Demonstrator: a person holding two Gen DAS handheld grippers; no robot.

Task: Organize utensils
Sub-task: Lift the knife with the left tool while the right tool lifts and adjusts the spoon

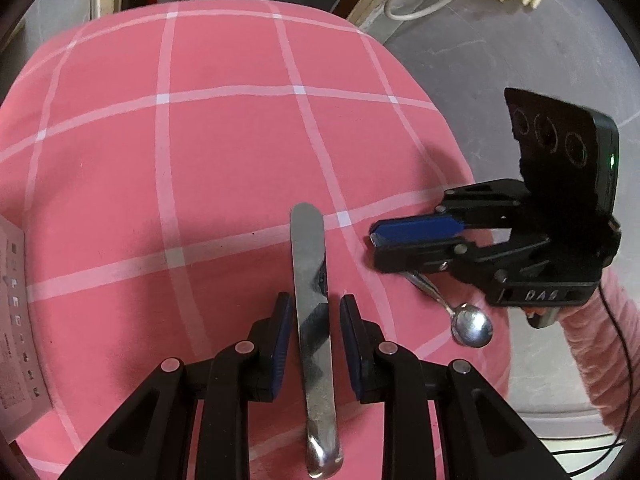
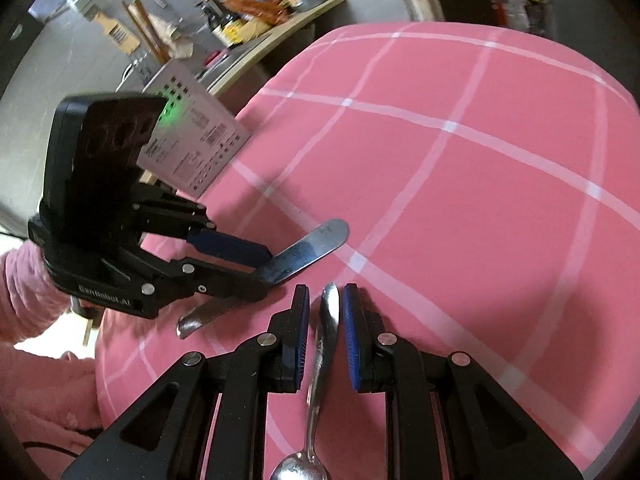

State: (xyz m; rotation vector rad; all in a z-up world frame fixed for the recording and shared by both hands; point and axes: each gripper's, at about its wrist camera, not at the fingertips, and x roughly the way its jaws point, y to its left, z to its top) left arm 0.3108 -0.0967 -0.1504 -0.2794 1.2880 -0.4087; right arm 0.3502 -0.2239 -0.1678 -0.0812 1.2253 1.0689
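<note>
The left gripper straddles a large utensil handle lying on the pink checked tablecloth, its blue pads slightly apart and not yet pressing. It should close squarely at mid-handle. Just beside it, the right gripper brackets a teaspoon likewise, with small gaps; an even squeeze would keep it from twisting. A printed card lies at the far edge.

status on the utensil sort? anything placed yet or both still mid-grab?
Nothing looks placed yet; no holder or tray is in view. In hand: the left gripper straddles the knife, the right gripper straddles the spoon, both utensils apparently lying on the pink tablecloth, fingers not visibly clamped. Left: closing, lifting and arranging both.
</note>
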